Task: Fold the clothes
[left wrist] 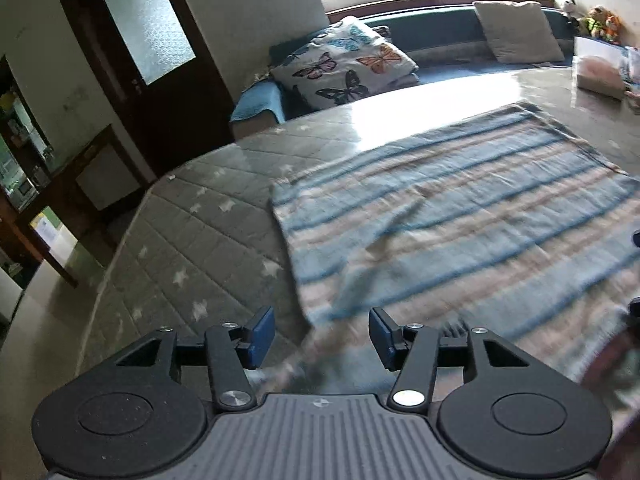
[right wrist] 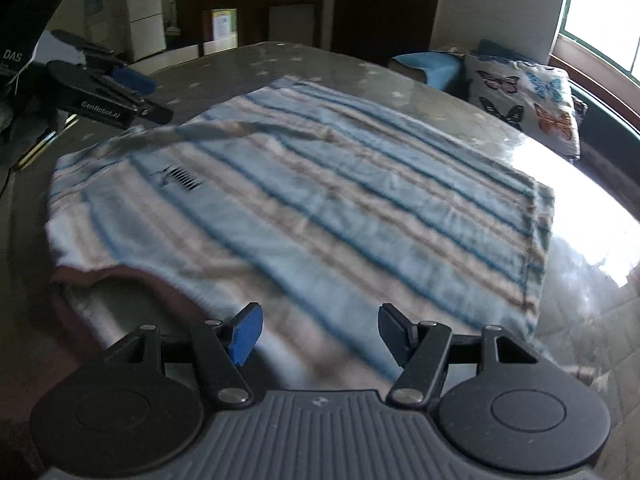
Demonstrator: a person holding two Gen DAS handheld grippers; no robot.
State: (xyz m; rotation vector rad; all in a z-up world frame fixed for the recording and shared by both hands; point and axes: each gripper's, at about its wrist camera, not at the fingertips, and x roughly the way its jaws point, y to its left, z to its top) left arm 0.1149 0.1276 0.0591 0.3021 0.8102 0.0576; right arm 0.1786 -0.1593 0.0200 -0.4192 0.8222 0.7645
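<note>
A blue, white and tan striped shirt (left wrist: 460,216) lies spread flat on the grey quilted table cover (left wrist: 192,240). It fills the middle of the right wrist view (right wrist: 320,208), with a small dark logo (right wrist: 182,178) near its left end. My left gripper (left wrist: 322,332) is open and empty, above the shirt's near left corner. My right gripper (right wrist: 320,332) is open and empty, above the shirt's near edge. The left gripper also shows at the upper left of the right wrist view (right wrist: 132,92), beside the shirt's far left end.
A butterfly-print cushion (left wrist: 344,68) and a plain cushion (left wrist: 520,32) lie on a bench under the window. A dark door (left wrist: 140,68) and a cabinet (right wrist: 256,20) stand beyond the table. Papers or boxes (left wrist: 600,68) sit at the table's far right.
</note>
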